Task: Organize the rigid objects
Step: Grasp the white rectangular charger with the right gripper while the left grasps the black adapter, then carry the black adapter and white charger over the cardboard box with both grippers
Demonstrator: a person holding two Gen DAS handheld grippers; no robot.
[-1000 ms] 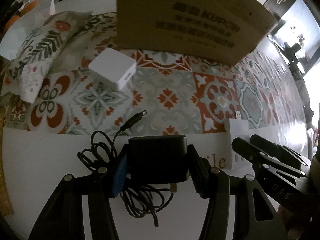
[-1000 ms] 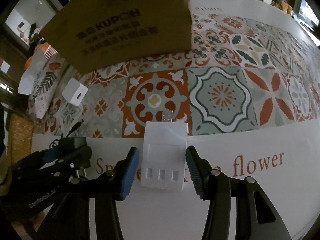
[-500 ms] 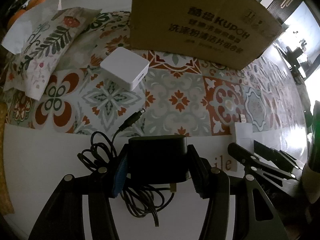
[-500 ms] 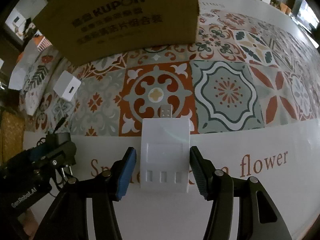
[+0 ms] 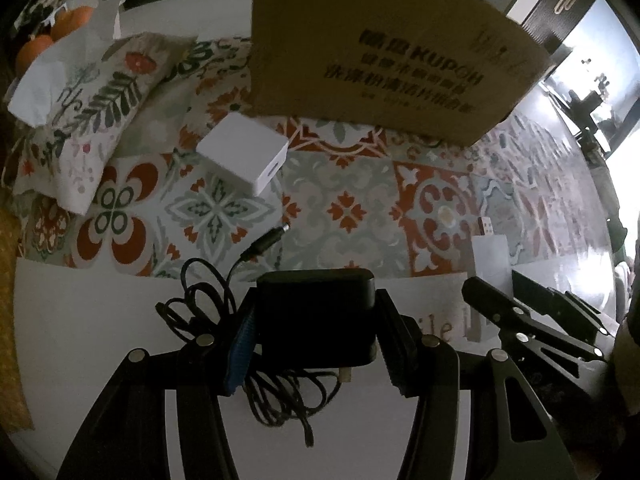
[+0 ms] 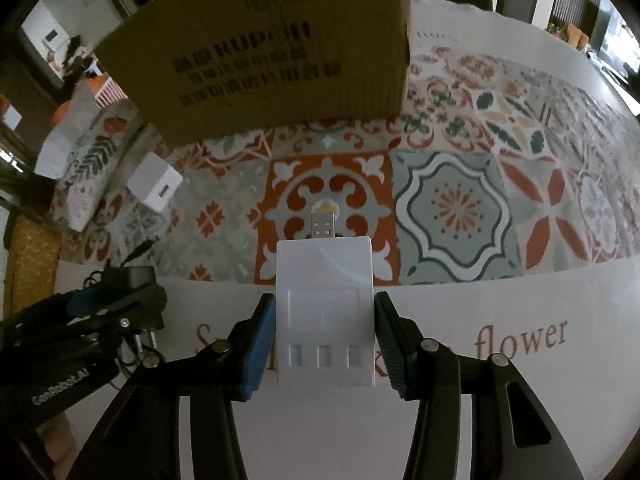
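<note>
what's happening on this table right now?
A person works two handheld grippers over a table with a patterned cloth. The left gripper is clamped on a black power adapter, its tangled cable hanging alongside. The right gripper has just been closing its jaws on a white USB charger, and the pads now touch its sides. A white cube charger and a cardboard box sit beyond.

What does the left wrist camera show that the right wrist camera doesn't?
Only the left wrist view shows the black power adapter face-on with its tangled cable and barrel plug. Only the right wrist view shows the white USB hub's three slots and the word "flower". Both show the cardboard box, white cube charger and patterned tablecloth.
</note>
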